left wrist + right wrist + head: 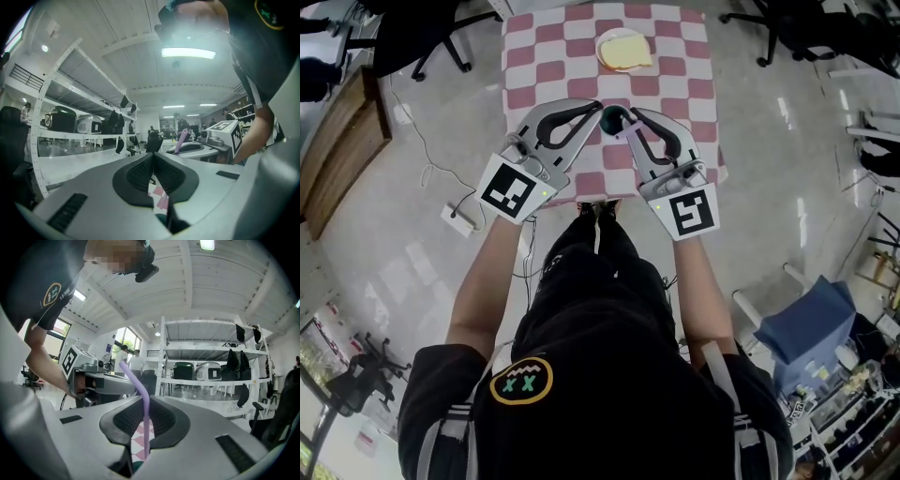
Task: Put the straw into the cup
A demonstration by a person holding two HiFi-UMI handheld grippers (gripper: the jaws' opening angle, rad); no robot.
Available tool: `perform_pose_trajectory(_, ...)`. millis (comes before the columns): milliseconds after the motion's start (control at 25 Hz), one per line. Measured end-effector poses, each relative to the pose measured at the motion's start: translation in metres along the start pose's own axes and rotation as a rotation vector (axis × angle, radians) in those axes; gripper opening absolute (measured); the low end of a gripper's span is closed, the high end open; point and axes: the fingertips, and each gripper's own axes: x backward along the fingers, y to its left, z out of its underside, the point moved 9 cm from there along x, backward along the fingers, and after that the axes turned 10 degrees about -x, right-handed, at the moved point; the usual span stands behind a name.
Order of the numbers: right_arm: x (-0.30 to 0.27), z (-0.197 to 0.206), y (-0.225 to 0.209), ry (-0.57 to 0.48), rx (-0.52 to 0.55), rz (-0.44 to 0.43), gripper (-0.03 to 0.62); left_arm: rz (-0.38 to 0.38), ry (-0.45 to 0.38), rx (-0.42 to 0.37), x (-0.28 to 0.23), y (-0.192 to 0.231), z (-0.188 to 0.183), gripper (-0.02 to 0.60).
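R gripper (630, 114) clamped on purple straw (146, 427), upright, bent top, lower end near dark green cup (614, 117) on checkered bench (675, 84). L gripper (597, 111) jaws together, empty, beside cup.

Bright white workroom, glossy floor, shelving along the wall.
Looking down now: pale polished floor (403, 253) all round a small table in a red-and-white checked cloth (546, 58) at top centre. There are black office chairs (431, 37) in both upper corners, a wooden desk (337, 150) at the left edge, and a power strip (459, 217) trailing cable nearby. At eye level, a tall white rack (70, 93) stands at the left, a ceiling light panel (188, 53) glows overhead, and windows (125, 341) shine centre left.
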Motion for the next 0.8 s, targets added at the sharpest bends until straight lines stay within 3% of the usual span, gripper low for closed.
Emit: perform_pose_trajectory(800,-0.021,0.080,-0.026,0.018,-0.047,0.017,0.055,-0.011,0.024,0.023,-0.020,0.003,0.072,0.020)
